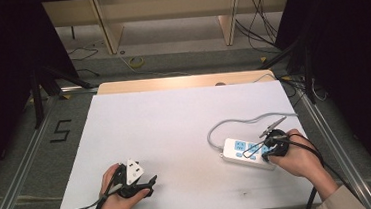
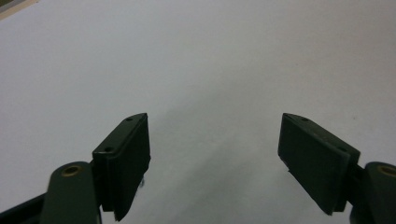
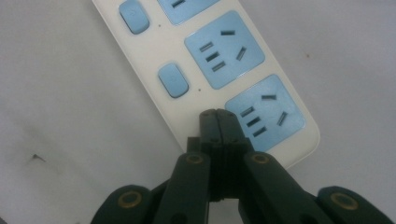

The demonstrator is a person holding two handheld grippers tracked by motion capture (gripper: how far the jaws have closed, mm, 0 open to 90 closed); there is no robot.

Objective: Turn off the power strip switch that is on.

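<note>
The near end of the power strip [image 1: 246,152] sits under the right hand [image 1: 298,160] in the high view, so its last socket is partly hidden there, and its grey cord [image 1: 225,123] loops back across the board and runs off the far right edge. In the right gripper view the strip is cut off at the top, with two full sockets [image 3: 225,50] and part of a third in sight. Whether the jaw tips actually press on the strip's face or hang just above it I cannot tell; they cover the spot where a third switch would be.

The right gripper [image 3: 217,122] has its jaws pressed together with nothing between them, tips over the strip's white edge just beside the end socket [image 3: 265,112]. The left gripper [image 2: 215,154] is spread wide over bare board, holding and touching nothing; in the high view it rests near the front left, well apart from the strip.

The strip lies at the right of the white board [image 1: 176,135], angled, near the front. It is a smooth white plastic bar with rounded corners, pale blue square sockets and small blue rounded switches [image 3: 173,80] beside them. The board is matt white, with a few faint dark marks. The jaws are flat black pads on black arms with brass-coloured pivots.
</note>
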